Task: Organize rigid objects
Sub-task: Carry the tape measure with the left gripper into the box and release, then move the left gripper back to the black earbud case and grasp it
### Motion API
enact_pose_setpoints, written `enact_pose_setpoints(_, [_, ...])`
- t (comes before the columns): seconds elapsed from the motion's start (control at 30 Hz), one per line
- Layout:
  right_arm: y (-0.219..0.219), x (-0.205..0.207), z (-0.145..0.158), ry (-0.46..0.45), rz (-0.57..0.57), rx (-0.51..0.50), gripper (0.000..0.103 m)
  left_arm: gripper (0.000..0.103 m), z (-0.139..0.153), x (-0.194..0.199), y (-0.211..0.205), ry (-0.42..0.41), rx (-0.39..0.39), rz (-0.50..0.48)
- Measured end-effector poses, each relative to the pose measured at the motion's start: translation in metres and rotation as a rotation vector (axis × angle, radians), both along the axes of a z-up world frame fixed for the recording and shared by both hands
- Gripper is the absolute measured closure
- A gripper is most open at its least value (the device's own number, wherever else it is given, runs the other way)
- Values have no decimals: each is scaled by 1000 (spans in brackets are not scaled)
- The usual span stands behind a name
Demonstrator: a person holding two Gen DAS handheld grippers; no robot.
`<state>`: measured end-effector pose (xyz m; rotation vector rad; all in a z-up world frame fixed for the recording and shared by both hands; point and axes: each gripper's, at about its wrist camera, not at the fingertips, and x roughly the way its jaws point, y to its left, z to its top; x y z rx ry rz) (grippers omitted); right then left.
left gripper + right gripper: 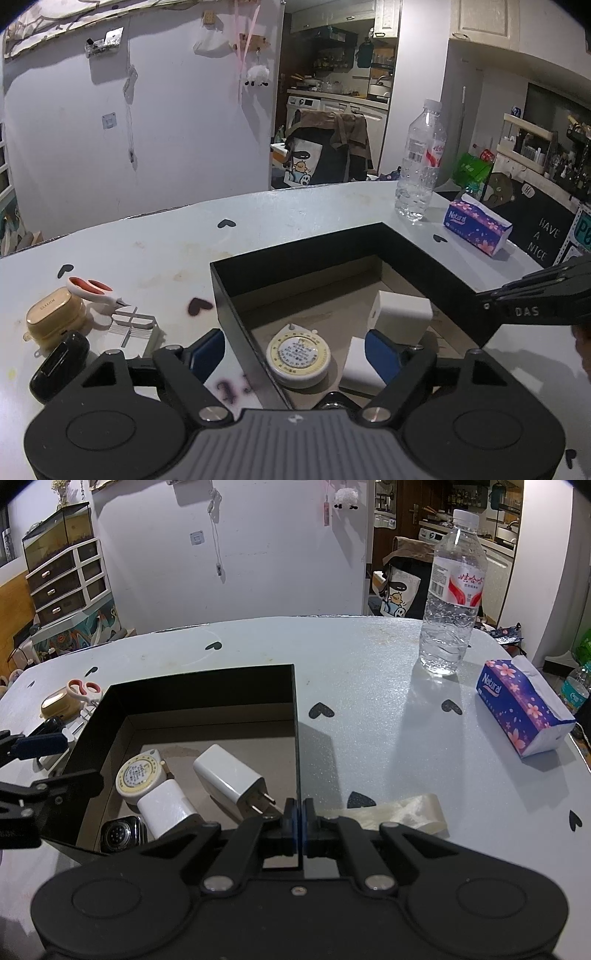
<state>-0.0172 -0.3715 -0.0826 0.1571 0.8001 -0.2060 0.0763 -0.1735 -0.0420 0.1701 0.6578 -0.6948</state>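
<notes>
table (369,686) carries black box (207,686); scissors (85,690), gold case (59,703) left of box; bottle (452,602), tissue pack (521,705) right of box

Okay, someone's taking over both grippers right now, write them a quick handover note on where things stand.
Left gripper: open, empty, hovering over the near left corner of the black box.
Right gripper: shut on the box's right wall, apparently steadying it.
In the box: round tape measure, two white chargers, smartwatch.
Still out on the table, left of the box: gold case, scissors, black case, a small white ridged item.
The water bottle and tissue pack stand apart on the right.
</notes>
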Motion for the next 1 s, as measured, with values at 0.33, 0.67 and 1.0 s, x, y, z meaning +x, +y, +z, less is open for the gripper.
enact_pose_setpoints(0.33, [-1, 0, 0, 1, -2, 5, 100, 1, 7, -2, 9, 23, -31, 25])
enact_pose_setpoints(0.67, [-1, 0, 0, 2, -1, 4, 100, 0, 2, 8, 37, 21, -16, 135])
enact_pose_setpoints(1.0, [-1, 1, -1, 2, -1, 4, 100, 0, -7, 30, 90, 27, -27, 309])
